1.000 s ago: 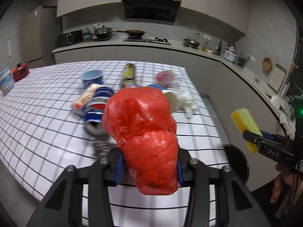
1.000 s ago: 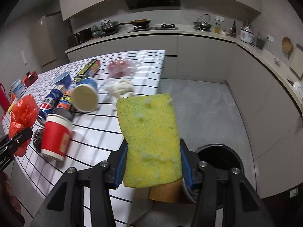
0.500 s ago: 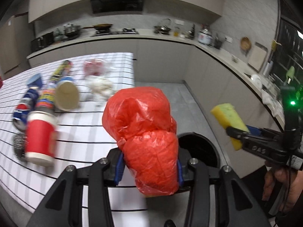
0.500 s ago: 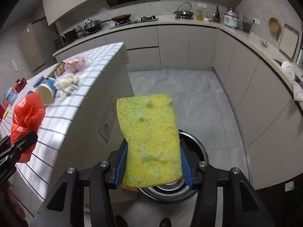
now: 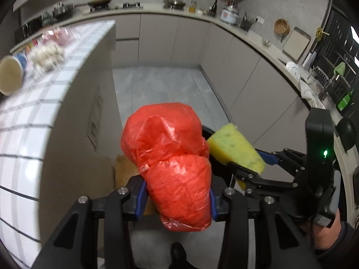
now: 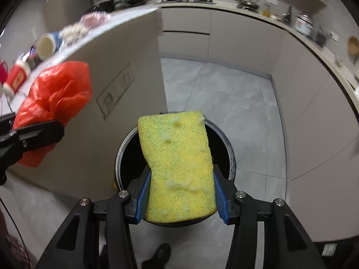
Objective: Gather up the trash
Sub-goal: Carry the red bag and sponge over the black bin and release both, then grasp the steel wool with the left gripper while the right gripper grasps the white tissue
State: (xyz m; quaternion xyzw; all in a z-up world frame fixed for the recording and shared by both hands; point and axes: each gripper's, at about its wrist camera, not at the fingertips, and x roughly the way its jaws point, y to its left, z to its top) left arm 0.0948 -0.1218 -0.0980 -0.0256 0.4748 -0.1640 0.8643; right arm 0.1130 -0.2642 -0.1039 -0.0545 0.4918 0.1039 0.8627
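Note:
My left gripper [image 5: 177, 199] is shut on a crumpled red plastic bag [image 5: 170, 157], held off the counter above the floor. The same red bag [image 6: 53, 103] shows at the left of the right wrist view. My right gripper [image 6: 180, 197] is shut on a yellow sponge [image 6: 179, 168], which hangs directly over the open round trash bin [image 6: 231, 154] on the floor. From the left wrist view, the sponge [image 5: 237, 150] sits just right of the bag, with the bin's dark rim [image 5: 207, 132] showing between them.
The tiled island counter [image 5: 33, 116] stands to the left with a tipped paper cup [image 5: 9, 76], a white wad [image 5: 46, 56] and other litter. A red cup [image 6: 16, 78] lies near its edge. Grey floor [image 6: 224, 98] and cabinets lie beyond. A shoe [image 6: 160, 254] is below.
Both grippers swung off the counter to the right and dropped lower. The sponge is now over the bin's mouth and the red bag beside it, close to the right gripper.

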